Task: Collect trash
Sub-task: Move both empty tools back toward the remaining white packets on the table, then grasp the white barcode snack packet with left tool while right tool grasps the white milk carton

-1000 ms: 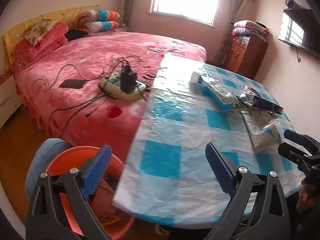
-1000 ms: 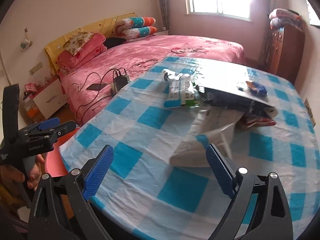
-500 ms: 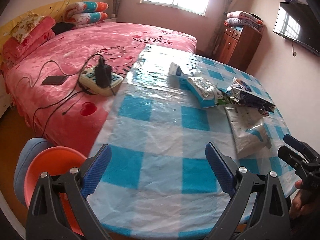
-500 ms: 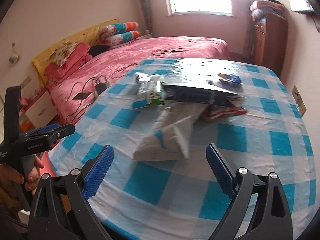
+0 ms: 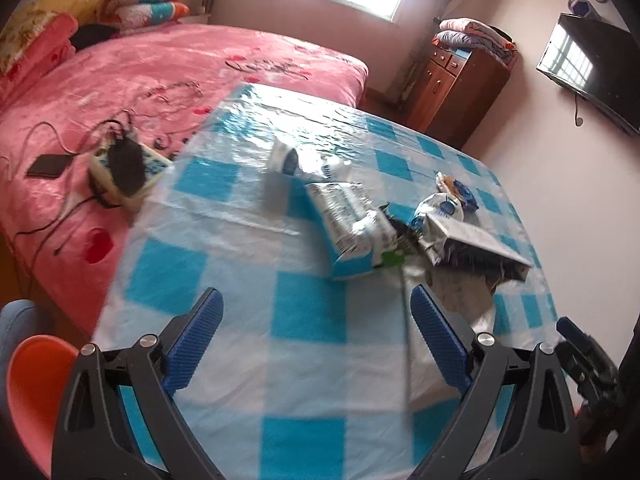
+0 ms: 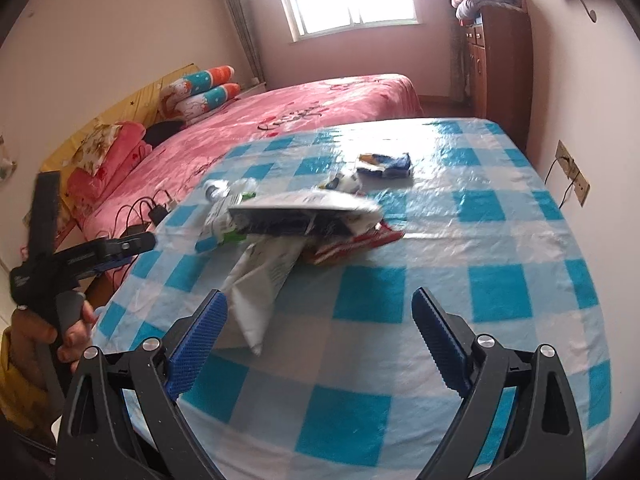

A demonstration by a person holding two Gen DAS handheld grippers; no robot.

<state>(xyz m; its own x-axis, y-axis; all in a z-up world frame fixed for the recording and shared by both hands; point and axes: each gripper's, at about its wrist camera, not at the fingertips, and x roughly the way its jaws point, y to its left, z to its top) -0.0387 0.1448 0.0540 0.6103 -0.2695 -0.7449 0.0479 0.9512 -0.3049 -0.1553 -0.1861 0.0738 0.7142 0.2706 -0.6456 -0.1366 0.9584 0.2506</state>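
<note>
Trash (image 6: pixel 296 220) lies in a loose heap near the middle of the desk (image 6: pixel 500 240), ahead of both pairs of fingers and touched by neither. In the right wrist view a white bag (image 6: pixel 260 280) reaches from the heap toward the left finger (image 6: pixel 198 336) of the right gripper (image 6: pixel 320 340), its near end just beside that finger; behind it a flat dark packet (image 6: pixel 292 216) lies tilted over a red wrapper (image 6: pixel 352 242), and a small blue wrapper (image 6: pixel 386 164) sits apart, farther ahead. The right gripper's fingers stand wide apart with nothing between them. In the left wrist view the left gripper (image 5: pixel 320 340) hangs over the blue-checked desk (image 5: pixel 280 360) with its fingers (image 5: pixel 438 340) wide and bare as well; a blue-and-white packet (image 5: pixel 352 224) lies ahead of them, and the dark packet (image 5: pixel 480 244) lies ahead and to the right. An orange bin (image 5: pixel 36 380) shows at the lower left, beside the left finger and below the desk edge. A pink bed (image 5: pixel 140 80) with a power strip (image 5: pixel 124 168) and a phone (image 5: pixel 48 165) lies ahead to the left.
</note>
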